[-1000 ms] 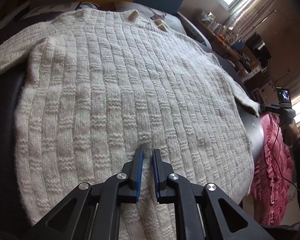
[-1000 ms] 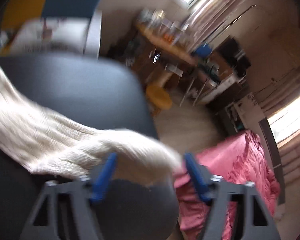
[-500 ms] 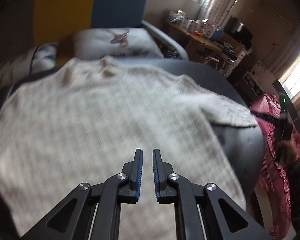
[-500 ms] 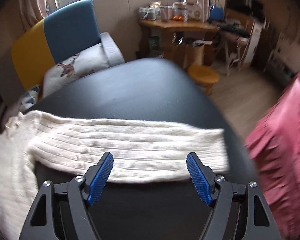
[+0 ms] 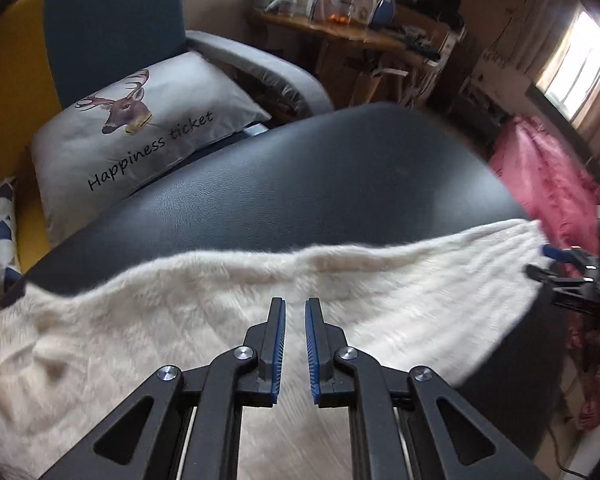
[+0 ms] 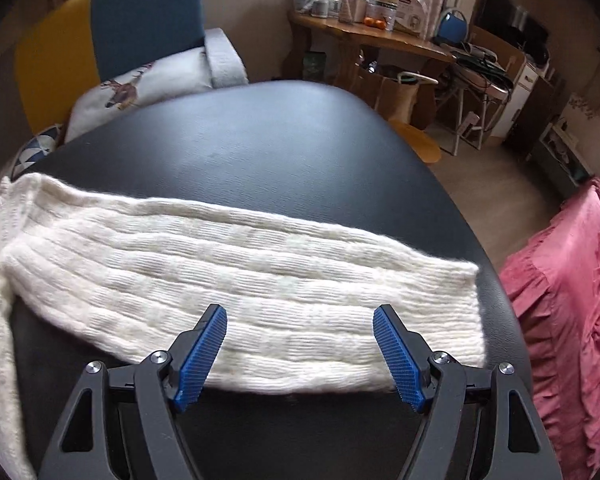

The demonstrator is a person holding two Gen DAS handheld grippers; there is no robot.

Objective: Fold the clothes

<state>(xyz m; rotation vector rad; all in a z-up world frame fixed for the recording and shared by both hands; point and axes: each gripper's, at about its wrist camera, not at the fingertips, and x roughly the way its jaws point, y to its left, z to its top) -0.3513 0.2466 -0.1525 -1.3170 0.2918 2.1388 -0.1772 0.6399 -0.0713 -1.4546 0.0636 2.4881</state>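
Note:
A cream knitted sweater lies on a black padded table. In the left wrist view its fuzzy edge runs across the table, and my left gripper hovers over it, jaws nearly together with nothing between them. One sleeve is stretched flat to the right, its cuff near the table's right edge. My right gripper is open above the sleeve's near edge, its blue pads wide apart and empty. It also shows in the left wrist view as the right gripper beside the cuff.
Behind the table stands a blue and yellow armchair with a deer-print pillow. A pink ruffled cloth hangs at the right. A cluttered wooden desk and a yellow stool stand further back.
The left wrist view swung from over the sweater's body toward its far edge. The right gripper let the cuff go and pulled back; the sleeve now lies flat.

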